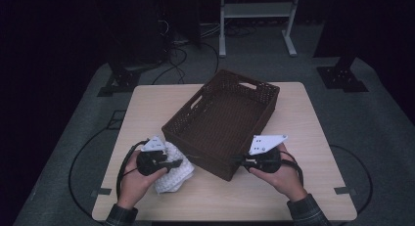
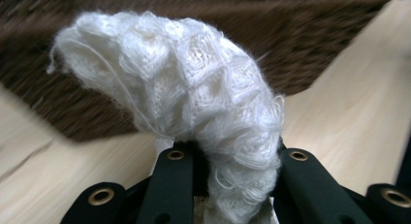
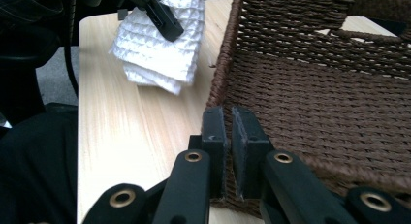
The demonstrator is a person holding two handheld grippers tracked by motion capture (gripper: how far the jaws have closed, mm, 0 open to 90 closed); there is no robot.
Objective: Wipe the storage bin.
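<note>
The left gripper (image 2: 232,161) was clamped on a white knitted cloth (image 2: 194,88). Its two black jaws squeezed a fold of the fluffy cloth between them, and the rest of the cloth bulged up and curled over to one side above the jaws. Seen from above, this gripper (image 1: 177,163) sat in the person's left hand (image 1: 134,179), and the cloth (image 1: 175,176) lay bunched under and just past the jaws, touching the table (image 1: 293,118). Right beside the cloth, on the far side of the jaws, stood the near corner of a brown woven basket (image 1: 230,116). In the left gripper view the basket (image 2: 310,35) was the blurry brown wall behind the cloth.

The right gripper (image 3: 228,132) was pinched on the rim of the basket (image 3: 315,88), with its jaws close together and the woven edge between them. From above, this gripper (image 1: 240,161) sat in the person's right hand (image 1: 281,177) at the basket's near wall. Looking past those jaws, the cloth (image 3: 160,44) hung folded by the basket's corner, with the left gripper's black jaw across it.

The basket sat slanted in the middle of the table.
</note>
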